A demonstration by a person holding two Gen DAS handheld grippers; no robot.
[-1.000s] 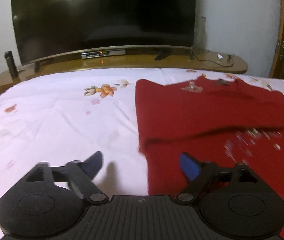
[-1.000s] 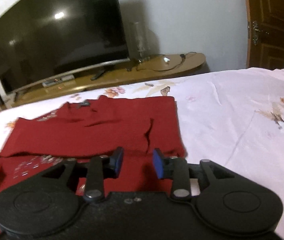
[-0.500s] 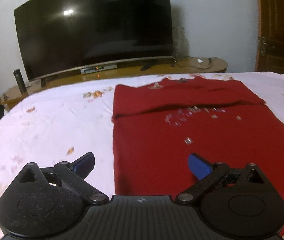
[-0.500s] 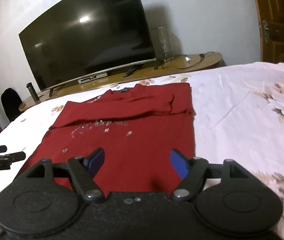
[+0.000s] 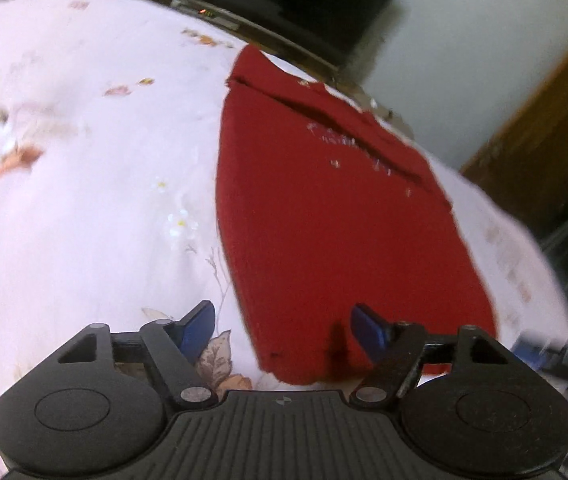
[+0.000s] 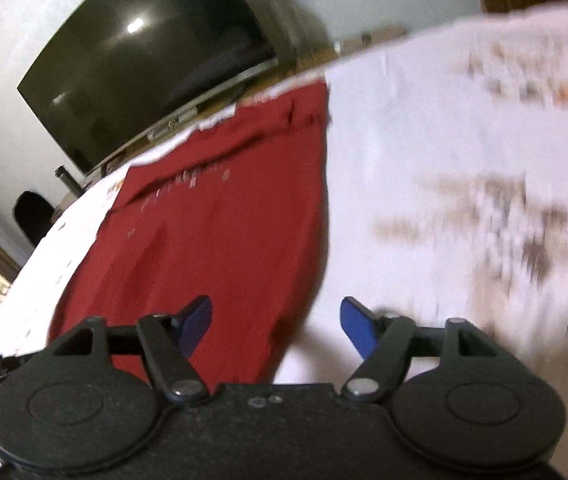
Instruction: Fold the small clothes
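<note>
A dark red shirt (image 5: pixel 323 208) lies flat on the white floral bedsheet (image 5: pixel 84 184), its top part folded down across the far end, with small sparkly decorations. My left gripper (image 5: pixel 282 326) is open and empty, hovering over the shirt's near left hem corner. In the right wrist view the same red shirt (image 6: pixel 220 232) stretches away from me. My right gripper (image 6: pixel 276 322) is open and empty over the shirt's near right hem corner. Both views are tilted and blurred.
A large black curved TV (image 6: pixel 144 76) stands on a wooden stand beyond the bed. A brown wooden door (image 5: pixel 539 148) is at the right. A dark chair (image 6: pixel 34 216) sits at the far left. The other gripper's tip (image 5: pixel 551 358) shows at the right edge.
Both grippers have pulled back to the near hem and dropped low, one over each corner. Both views have tilted outward. The jaws have stayed open.
</note>
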